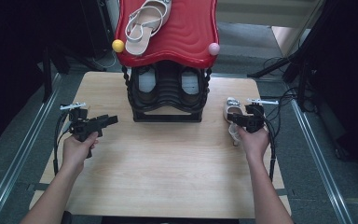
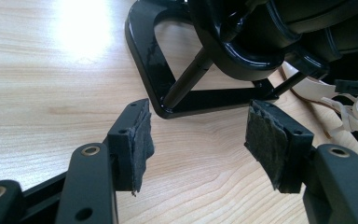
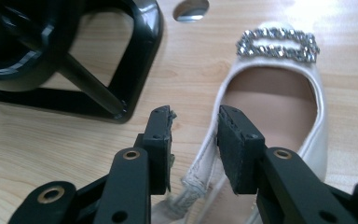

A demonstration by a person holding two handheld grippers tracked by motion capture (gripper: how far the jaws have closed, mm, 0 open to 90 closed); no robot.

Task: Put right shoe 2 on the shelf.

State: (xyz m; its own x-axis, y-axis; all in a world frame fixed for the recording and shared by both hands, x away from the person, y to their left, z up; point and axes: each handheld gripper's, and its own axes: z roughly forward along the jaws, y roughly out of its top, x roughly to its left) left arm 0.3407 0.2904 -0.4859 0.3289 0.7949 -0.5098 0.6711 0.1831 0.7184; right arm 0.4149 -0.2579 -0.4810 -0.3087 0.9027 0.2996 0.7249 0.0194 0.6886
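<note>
A cream flat shoe (image 3: 275, 98) with a rhinestone buckle (image 3: 277, 44) lies on the wooden table (image 1: 168, 163), to the right of a black shoe rack (image 1: 168, 93). My right gripper (image 3: 195, 135) stands over the shoe's heel end, jaws partly apart. The shoe's side rim runs up between them, close to the right pad, and is not pinched. In the high view that right gripper (image 1: 230, 117) covers part of the shoe (image 1: 232, 106). My left gripper (image 1: 114, 119) is held left of the rack, pointing at it. In its own view the left gripper (image 2: 200, 140) is open and empty.
The rack has a red wavy top (image 1: 186, 32) carrying a cream strappy sandal (image 1: 144, 23). A dark pair of shoes (image 1: 147, 81) sits on its lower shelf. The rack's black foot (image 2: 149, 60) is just ahead of the left jaws. Cables trail from both grippers.
</note>
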